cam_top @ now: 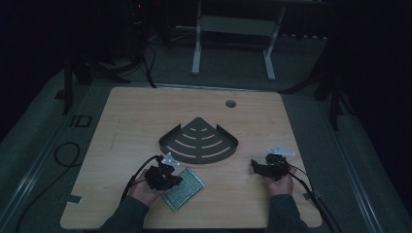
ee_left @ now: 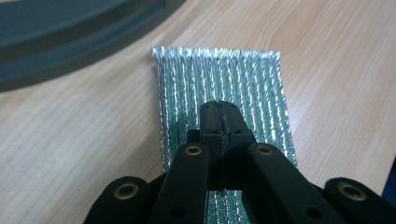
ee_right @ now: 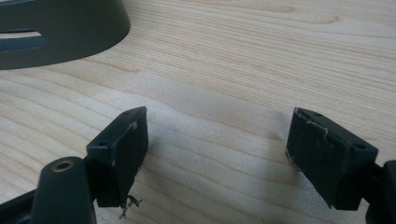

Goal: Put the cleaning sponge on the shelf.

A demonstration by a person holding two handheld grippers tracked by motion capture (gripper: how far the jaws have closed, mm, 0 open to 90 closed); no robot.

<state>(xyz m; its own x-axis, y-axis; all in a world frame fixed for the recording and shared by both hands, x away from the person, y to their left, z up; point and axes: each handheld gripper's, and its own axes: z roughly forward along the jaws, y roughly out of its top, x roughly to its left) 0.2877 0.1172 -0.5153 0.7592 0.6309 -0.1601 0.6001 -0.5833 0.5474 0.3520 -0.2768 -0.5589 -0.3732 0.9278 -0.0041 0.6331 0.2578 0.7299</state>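
A flat green and silver scouring pad (cam_top: 183,188) (ee_left: 219,74) lies on the wooden table near its front edge. My left gripper (cam_top: 175,179) (ee_left: 218,108) is over the pad's left part, jaws pressed together, with the pad running on flat beneath them. A dark grey fan-shaped corner rack (cam_top: 199,141) (ee_left: 70,28) (ee_right: 60,32) with curved slots sits at the table's middle, just beyond the pad. My right gripper (cam_top: 255,166) (ee_right: 217,140) rests low at the front right, open wide over bare wood, with nothing between its fingers.
The wooden table (cam_top: 145,111) has a round cable hole (cam_top: 231,103) near its far edge. Cables trail from both grippers off the front. A white desk frame (cam_top: 233,29) stands on the dark floor behind the table.
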